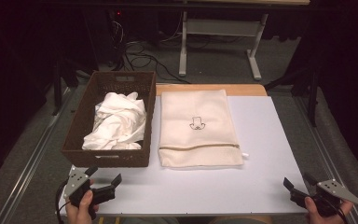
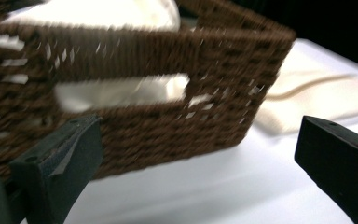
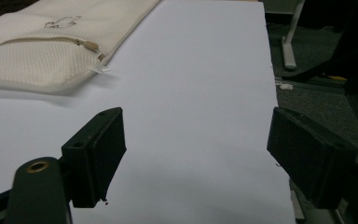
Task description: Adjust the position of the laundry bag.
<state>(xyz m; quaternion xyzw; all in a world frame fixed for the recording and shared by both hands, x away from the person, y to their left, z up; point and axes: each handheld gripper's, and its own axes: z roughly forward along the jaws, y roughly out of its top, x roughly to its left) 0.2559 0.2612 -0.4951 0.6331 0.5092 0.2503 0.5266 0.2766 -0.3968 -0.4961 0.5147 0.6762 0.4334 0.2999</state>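
Both grippers idle at near edge, jaws wide, empty.
Left gripper point(image 1: 103, 179) just below basket point(image 1: 103, 156) of cloth point(image 1: 116, 122); right gripper point(image 1: 297, 184) farther off, beside bag point(image 1: 198, 128).

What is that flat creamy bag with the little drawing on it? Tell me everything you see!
The cream mesh bag lies flat on the white table, just right of the brown woven basket. It looks like soft netted fabric. A small dark outline drawing sits in its middle. A zipper runs across near the front edge, closed, with its pull at the right end beside a small white tag. Neither gripper touches it.
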